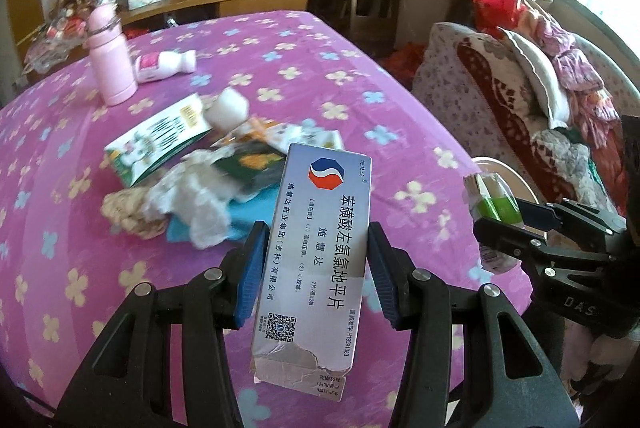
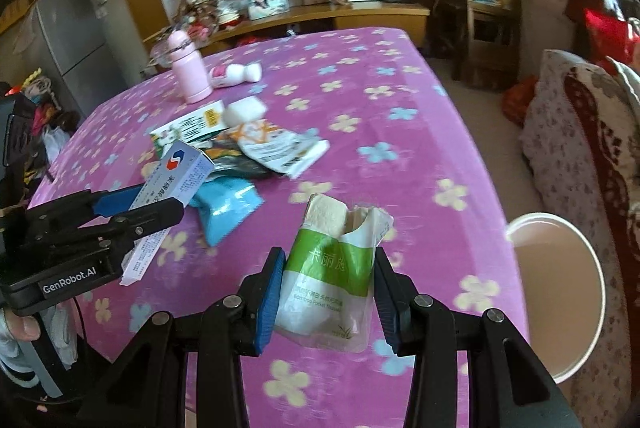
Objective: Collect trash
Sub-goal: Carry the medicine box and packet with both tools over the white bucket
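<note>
Pink flowered cloth (image 1: 280, 40) covers the table, with a heap of wrappers (image 2: 256, 148) left near its middle and a pink flask (image 2: 188, 72) standing further back. Both hands carry trash, so the step in hand looks like the carry to the bin (image 2: 560, 232), whose white rim shows just off the table's right edge.

Left gripper (image 1: 318, 268) is clenched on a medicine box (image 1: 316, 252); the blue pads press its long sides. The box's long axis runs straight out along the fingers, logo end pointing away toward the heap, torn flap end nearest the camera.

Right gripper (image 2: 326, 292) grasps a green tissue pack (image 2: 332, 268) across its width, torn open end pointing away and up, long axis likewise along the fingers.

Next move, I judge: swing each load right until it hangs over the bin's mouth, then release; the right one is nearer
</note>
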A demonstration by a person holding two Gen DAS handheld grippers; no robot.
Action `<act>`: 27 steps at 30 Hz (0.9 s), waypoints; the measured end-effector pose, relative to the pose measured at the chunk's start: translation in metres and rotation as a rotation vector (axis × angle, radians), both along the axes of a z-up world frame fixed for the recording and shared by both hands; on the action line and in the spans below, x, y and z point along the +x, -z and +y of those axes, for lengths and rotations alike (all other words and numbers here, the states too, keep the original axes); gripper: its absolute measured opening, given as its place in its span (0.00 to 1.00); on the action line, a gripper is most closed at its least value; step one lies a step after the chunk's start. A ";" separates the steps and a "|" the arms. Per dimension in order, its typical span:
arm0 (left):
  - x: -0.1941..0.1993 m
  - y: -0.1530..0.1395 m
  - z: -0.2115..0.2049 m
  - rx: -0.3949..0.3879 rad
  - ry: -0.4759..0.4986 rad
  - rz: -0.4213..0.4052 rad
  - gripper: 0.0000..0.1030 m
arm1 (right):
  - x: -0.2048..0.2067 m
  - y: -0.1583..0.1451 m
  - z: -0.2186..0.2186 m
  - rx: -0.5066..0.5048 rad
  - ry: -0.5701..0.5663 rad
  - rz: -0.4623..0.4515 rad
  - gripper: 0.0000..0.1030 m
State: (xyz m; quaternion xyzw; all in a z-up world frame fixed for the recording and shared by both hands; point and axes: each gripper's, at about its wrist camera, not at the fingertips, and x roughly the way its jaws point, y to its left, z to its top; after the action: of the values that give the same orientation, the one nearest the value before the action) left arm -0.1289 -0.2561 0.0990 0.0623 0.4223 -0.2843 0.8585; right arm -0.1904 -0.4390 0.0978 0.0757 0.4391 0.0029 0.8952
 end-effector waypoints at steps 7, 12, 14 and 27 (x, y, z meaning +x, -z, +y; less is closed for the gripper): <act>-0.005 -0.005 -0.036 0.003 0.047 -0.012 0.46 | -0.014 -0.001 -0.038 -0.003 0.074 -0.006 0.40; -0.009 -0.004 -0.064 0.010 0.084 -0.013 0.46 | -0.027 -0.001 -0.064 -0.011 0.128 -0.006 0.40; -0.012 -0.004 -0.075 0.010 0.098 -0.012 0.46 | -0.032 0.000 -0.074 -0.018 0.148 -0.005 0.40; -0.024 0.001 -0.143 0.019 0.190 0.000 0.46 | -0.063 0.009 -0.138 -0.012 0.276 0.010 0.40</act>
State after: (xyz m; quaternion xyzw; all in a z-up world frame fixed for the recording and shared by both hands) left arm -0.1532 -0.3995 0.0982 0.1102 0.4172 -0.3605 0.8269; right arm -0.2537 -0.5773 0.0885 0.1299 0.4292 -0.1233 0.8852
